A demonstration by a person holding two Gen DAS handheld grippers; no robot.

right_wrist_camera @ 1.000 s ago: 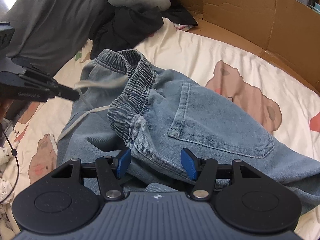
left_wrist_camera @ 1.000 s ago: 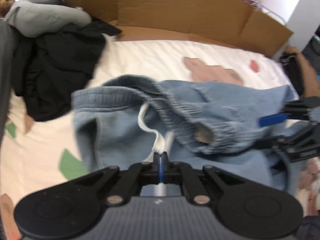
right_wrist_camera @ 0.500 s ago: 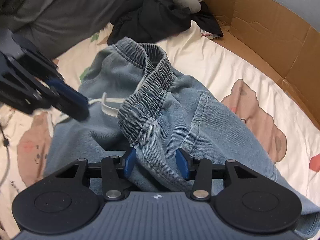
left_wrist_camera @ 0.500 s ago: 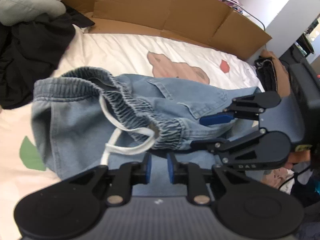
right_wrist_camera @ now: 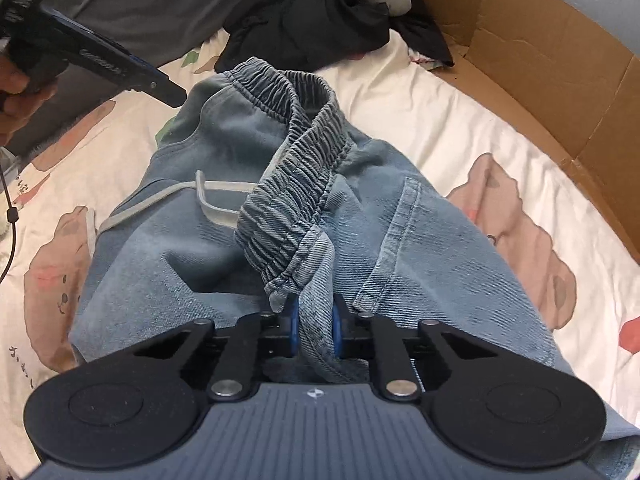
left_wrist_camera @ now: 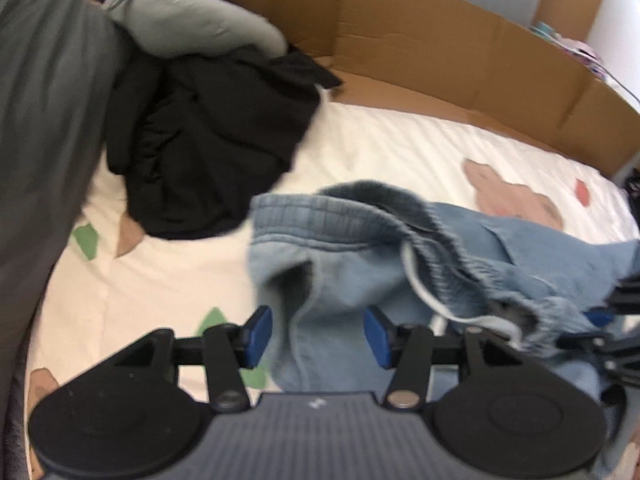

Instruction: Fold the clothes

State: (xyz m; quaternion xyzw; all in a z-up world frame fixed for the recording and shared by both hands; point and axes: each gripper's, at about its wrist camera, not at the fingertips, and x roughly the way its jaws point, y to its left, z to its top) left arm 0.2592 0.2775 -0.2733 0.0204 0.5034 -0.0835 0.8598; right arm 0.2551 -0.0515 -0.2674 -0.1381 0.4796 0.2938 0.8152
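The blue denim trousers [right_wrist_camera: 400, 248] are lying crumpled on the bear-print bedsheet [right_wrist_camera: 460, 120], their elastic waistband [right_wrist_camera: 296, 152] bunched and twisted over itself and the white drawstring [right_wrist_camera: 208, 196] trailing loose across the front. The right gripper [right_wrist_camera: 314, 326] is pinching a ridge of denim just below the waistband, its blue pads closed tight on the cloth. The left gripper [left_wrist_camera: 318, 334] is hovering with its fingers spread wide, a fold of the trousers' side lying between them but not clamped. Judging by the rumpled fabric and the lack of any flat crease, the trousers are not lying folded; smoothing and folding are looking to be what remains. A heap of black clothing [left_wrist_camera: 208, 152] is sitting unfolded farther up the bed, beside a grey pillow [left_wrist_camera: 192, 20].
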